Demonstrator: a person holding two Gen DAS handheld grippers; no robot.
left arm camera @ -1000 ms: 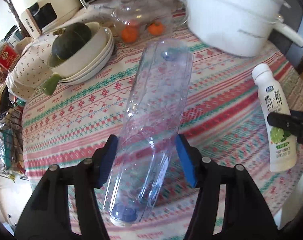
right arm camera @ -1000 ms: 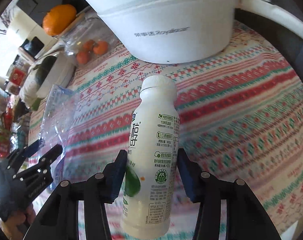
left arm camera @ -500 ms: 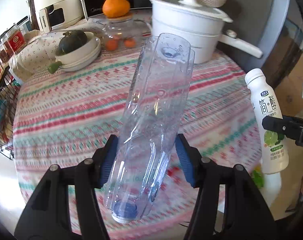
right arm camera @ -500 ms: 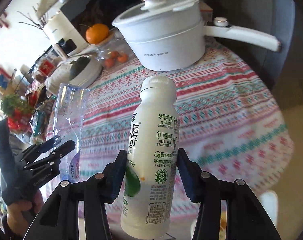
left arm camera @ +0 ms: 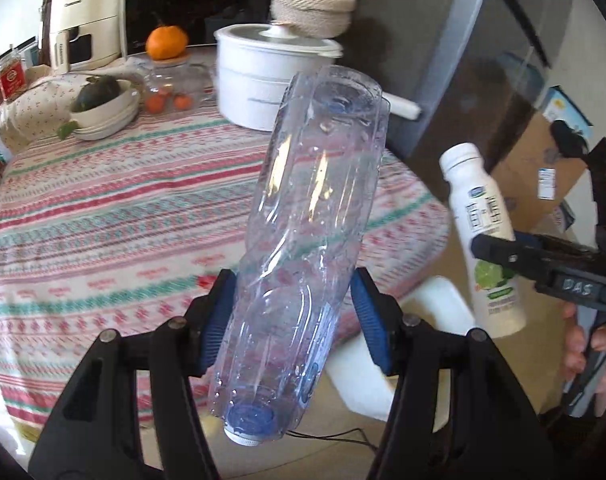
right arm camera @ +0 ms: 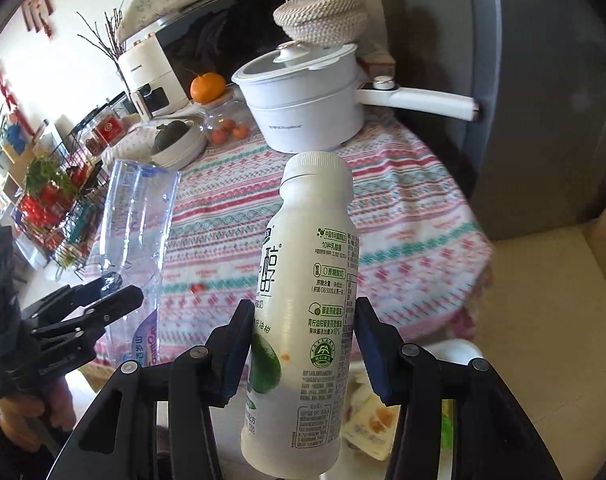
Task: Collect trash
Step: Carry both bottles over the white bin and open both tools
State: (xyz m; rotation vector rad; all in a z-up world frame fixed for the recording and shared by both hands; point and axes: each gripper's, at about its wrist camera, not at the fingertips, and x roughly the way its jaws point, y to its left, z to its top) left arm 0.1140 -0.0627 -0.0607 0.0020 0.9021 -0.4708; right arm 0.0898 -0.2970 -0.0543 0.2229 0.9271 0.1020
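My left gripper [left arm camera: 293, 320] is shut on a clear crushed plastic bottle [left arm camera: 311, 216], cap end toward me, held in the air past the table's near edge. My right gripper [right arm camera: 303, 344] is shut on a white yogurt drink bottle [right arm camera: 307, 300] with a lime on its label, held upright. The white bottle [left arm camera: 487, 236] and right gripper show at the right of the left wrist view. The clear bottle [right arm camera: 137, 240] and left gripper [right arm camera: 103, 304] show at the left of the right wrist view. A white bin [left arm camera: 399, 344] with wrappers [right arm camera: 367, 420] inside sits below both bottles.
A round table with a patterned cloth [left arm camera: 123, 216] holds a white pot [right arm camera: 303, 112], a bowl with a dark squash [left arm camera: 103, 108], a jar with small oranges [right arm camera: 227, 128] and a large orange [left arm camera: 167, 42]. A grey fridge [right arm camera: 543, 100] stands right. A cardboard box [left arm camera: 543, 168] lies on the floor.
Both grippers have lifted their bottles off the table and pulled back past its edge. The table now looks farther away and the white bin has come into view below.
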